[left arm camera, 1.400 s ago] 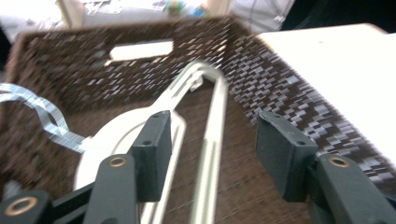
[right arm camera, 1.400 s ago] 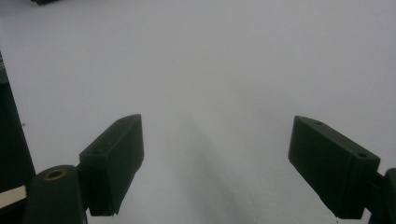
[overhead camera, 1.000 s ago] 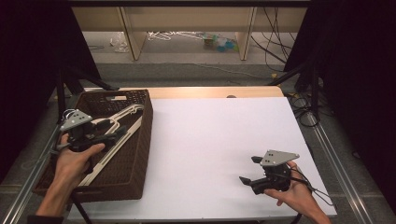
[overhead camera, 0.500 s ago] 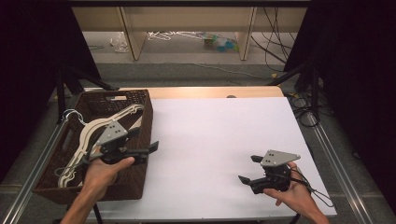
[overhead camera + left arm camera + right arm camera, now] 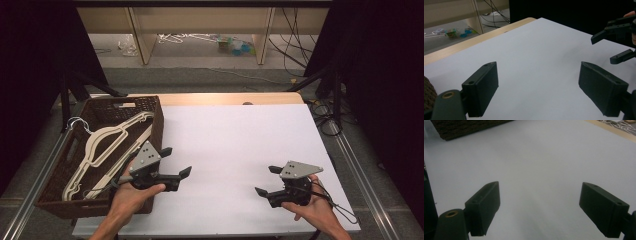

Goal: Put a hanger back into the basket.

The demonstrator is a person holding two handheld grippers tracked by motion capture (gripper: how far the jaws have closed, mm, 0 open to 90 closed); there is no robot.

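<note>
At nine o'clock — hangers (image 5: 107, 145) in basket (image 5: 150, 107) on bench (image 5: 240, 145) | light, stiff, slippery — grip the neck | left gripper (image 5: 175, 162) fingers apart, empty | right gripper (image 5: 267, 181) likewise

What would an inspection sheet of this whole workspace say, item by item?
Surface: white table top, bare in the middle, wooden strip along its far edge.
Job's things: pale hangers lying in the dark wicker basket at the table's left.
Clutter: nothing seen on the table.
Grippers: left gripper over the basket's right edge, jaws wide open and holding nothing, having just been opening; right gripper low over the table's near right, jaws open, holding nothing.
Cables: a black cable trails from the right gripper.
Surroundings: shelf legs, loose cables and small objects on the floor beyond; dark curtains either side.
</note>
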